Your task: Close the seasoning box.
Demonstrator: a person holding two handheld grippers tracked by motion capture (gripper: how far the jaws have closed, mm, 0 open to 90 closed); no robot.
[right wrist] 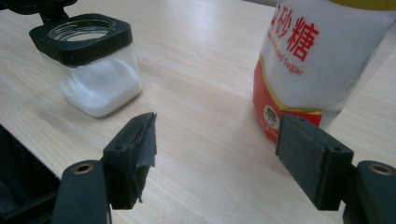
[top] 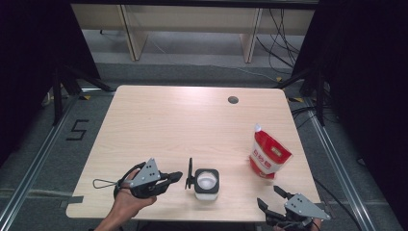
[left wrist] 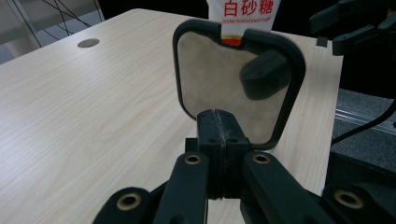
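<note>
Two hand-held grippers: left hand-held gripper (top: 179, 176) clamped on the black lid (left wrist: 239, 88), held upright just left of the open sugar jar (top: 207, 183) near the surface's (top: 159, 120) near edge; right hand-held gripper (top: 269, 198) jaws apart, empty, near the sugar bag (top: 268, 155).

Sugar bag (left wrist: 243, 18) top cut off

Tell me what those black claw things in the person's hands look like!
Each tool is black, with two jointed arms that end in flat, blocky pads. Brass-coloured pins shine at the joints. The left tool and the right tool each carry a grey three-cornered plate on top, dotted with small holes. A thin dark cable loops out behind the left one. No sleeve shows on the forearm.
</note>
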